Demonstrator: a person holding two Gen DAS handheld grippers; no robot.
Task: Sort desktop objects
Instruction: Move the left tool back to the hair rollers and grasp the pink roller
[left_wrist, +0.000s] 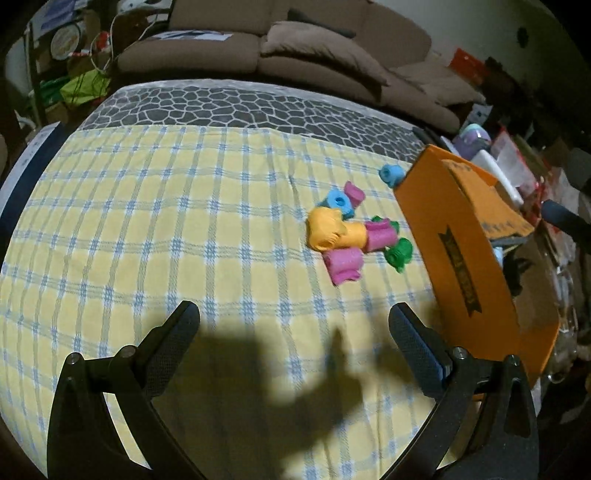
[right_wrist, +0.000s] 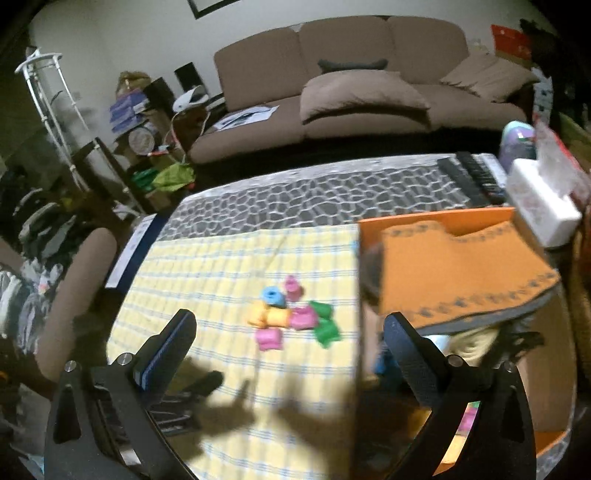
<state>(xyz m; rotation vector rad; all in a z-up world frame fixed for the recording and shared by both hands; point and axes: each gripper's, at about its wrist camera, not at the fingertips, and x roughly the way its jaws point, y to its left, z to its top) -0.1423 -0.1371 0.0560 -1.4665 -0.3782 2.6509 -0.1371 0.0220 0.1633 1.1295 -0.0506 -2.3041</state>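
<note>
So this one's looking partway done, I'd say. The open orange cardboard box (right_wrist: 461, 258) is sitting at the right edge of the yellow and blue checked cloth (left_wrist: 147, 221), and in the right wrist view there are already a few coloured bits showing inside it, a blue one (right_wrist: 382, 363) and something pink lower down, though it's too blurry to count them.

What's left is the little heap of foam-looking tube pieces (left_wrist: 351, 232) lying on the cloth just left of the box: pink, yellow, green and blue ones, mostly touching each other. One more blue piece (left_wrist: 392, 174) is sitting apart, right against the box's far corner.

Most of them are lying on their sides. The nearest pink tube (left_wrist: 345, 264) is running its long axis roughly left to right, while the blue one (left_wrist: 338, 202) in the heap is pointing its hole upward.

Both the left gripper (left_wrist: 295, 321) and right gripper (right_wrist: 290, 330) are hanging spread wide with nothing between the fingers, the right one straddling the box's near wall.
</note>
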